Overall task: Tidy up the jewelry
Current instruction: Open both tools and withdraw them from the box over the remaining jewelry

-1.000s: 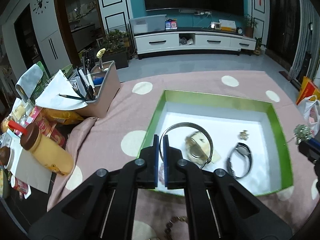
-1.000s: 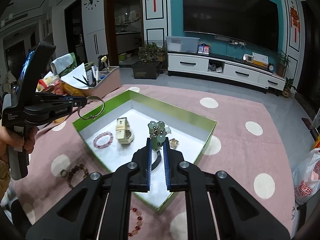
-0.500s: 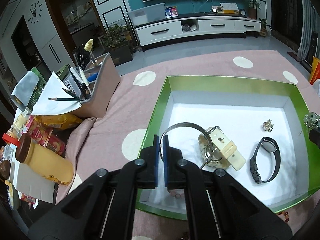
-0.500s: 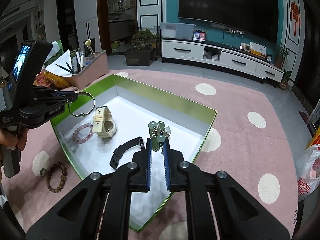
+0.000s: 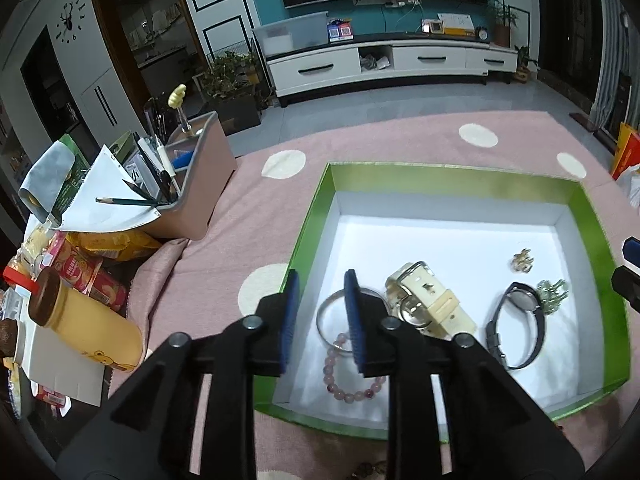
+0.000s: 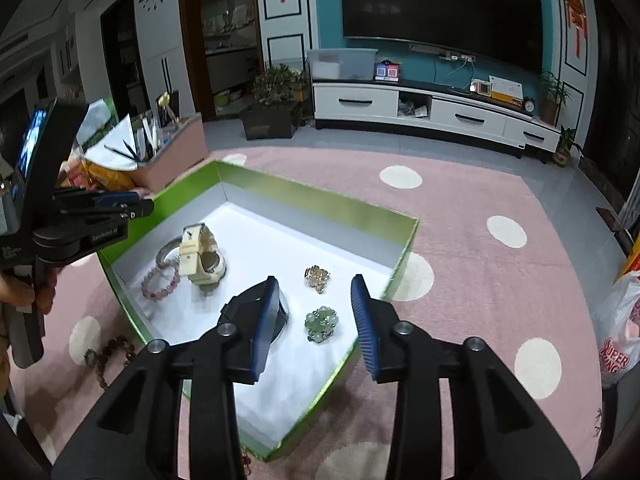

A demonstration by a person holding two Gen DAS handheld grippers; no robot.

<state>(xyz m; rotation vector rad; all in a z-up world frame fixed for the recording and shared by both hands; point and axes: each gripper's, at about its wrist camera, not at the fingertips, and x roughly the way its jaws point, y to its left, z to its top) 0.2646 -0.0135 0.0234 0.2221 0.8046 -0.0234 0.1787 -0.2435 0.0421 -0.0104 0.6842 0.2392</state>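
Green box (image 6: 320, 200) | jade cluster (image 6: 321, 323) below opening right gripper (image 6: 314, 324), unheld | left gripper (image 5: 319, 316) opening, empty

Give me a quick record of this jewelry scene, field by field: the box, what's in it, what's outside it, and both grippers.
container: green shallow box with white floor, on a pink cloth with cream dots
inside box: silver bangle; pink bead bracelet; cream-strap watch; black-strap watch; gold ornament; green bead cluster
outside box: brown bead bracelet on the cloth
left gripper: jaws opening, nothing held
right gripper: jaws opening, nothing held
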